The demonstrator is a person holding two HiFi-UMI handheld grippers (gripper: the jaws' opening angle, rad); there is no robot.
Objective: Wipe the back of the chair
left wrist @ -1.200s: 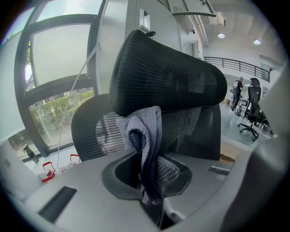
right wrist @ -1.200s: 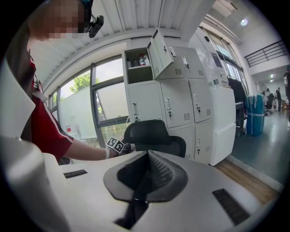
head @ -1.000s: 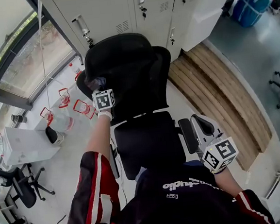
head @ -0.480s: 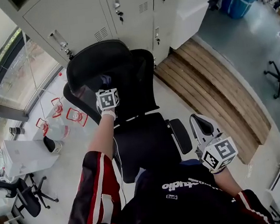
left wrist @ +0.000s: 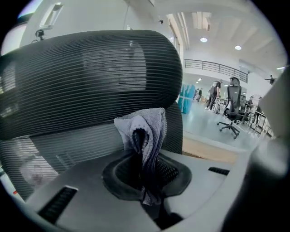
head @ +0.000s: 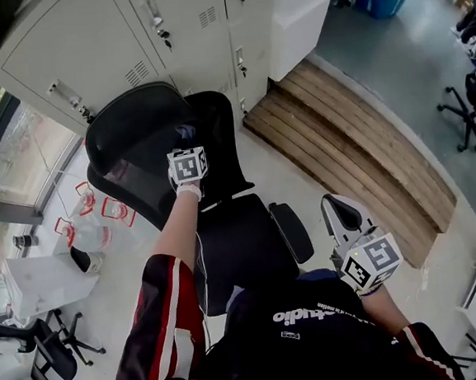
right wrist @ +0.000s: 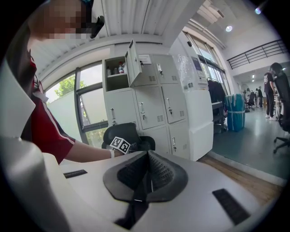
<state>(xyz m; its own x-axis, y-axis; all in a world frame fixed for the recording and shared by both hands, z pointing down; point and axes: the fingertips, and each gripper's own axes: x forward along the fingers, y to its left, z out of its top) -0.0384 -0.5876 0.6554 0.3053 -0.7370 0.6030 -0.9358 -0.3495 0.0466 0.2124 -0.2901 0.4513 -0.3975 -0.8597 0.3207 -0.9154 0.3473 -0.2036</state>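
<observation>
A black mesh office chair (head: 148, 151) stands before grey lockers, its headrest (left wrist: 86, 77) filling the left gripper view. My left gripper (head: 187, 152) is shut on a grey-blue cloth (left wrist: 145, 133), held up against the chair's backrest just below the headrest. The cloth (head: 185, 133) peeks out past the marker cube in the head view. My right gripper (head: 346, 215) is shut with nothing in it, held low at my right side, away from the chair. In the right gripper view the chair (right wrist: 129, 136) and the left marker cube show far off.
Grey lockers (head: 158, 35) stand right behind the chair. A wooden step platform (head: 359, 150) runs to the right. Plastic water jugs (head: 99, 214) and a white table (head: 39, 281) sit at the left by the window. Other office chairs (head: 462, 103) stand farther right.
The chair has turned and shifted left in the head view as my head moved. My left gripper with the cloth stays on the backrest, slightly lower against it. The right gripper has barely moved.
</observation>
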